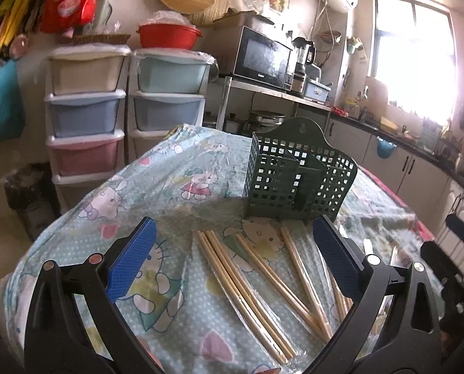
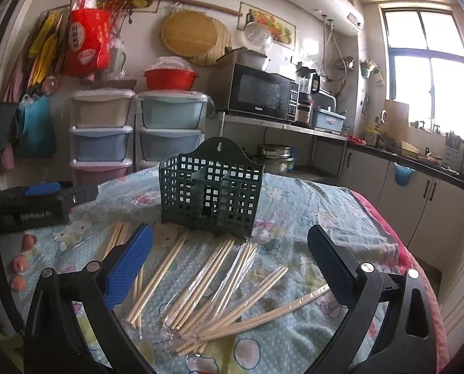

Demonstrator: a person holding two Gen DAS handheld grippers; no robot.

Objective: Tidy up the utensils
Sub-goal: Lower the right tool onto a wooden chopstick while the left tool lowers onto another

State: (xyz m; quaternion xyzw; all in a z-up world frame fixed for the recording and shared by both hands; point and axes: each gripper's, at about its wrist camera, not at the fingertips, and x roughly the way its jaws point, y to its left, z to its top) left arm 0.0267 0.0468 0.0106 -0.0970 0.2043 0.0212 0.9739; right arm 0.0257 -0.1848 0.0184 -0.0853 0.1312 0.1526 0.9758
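A dark green perforated utensil holder (image 1: pixel 297 180) stands upright on the cartoon-print tablecloth (image 1: pixel 182 168), empty as far as I can see; it also shows in the right wrist view (image 2: pixel 211 191). Several pairs of wooden chopsticks (image 1: pixel 253 280) in clear wrappers lie loose on the cloth in front of it, seen too in the right wrist view (image 2: pixel 213 286). My left gripper (image 1: pixel 233 233) is open and empty above the chopsticks. My right gripper (image 2: pixel 230 243) is open and empty above them. The left gripper's body (image 2: pixel 29 205) shows at the left of the right wrist view.
Stacked plastic drawer units (image 2: pixel 135 131) stand behind the table. A microwave (image 2: pixel 263 93) sits on a metal shelf. A kitchen counter with cabinets (image 2: pixel 418 180) runs along the right under the window. The table's right edge (image 2: pixel 403 249) drops off near the cabinets.
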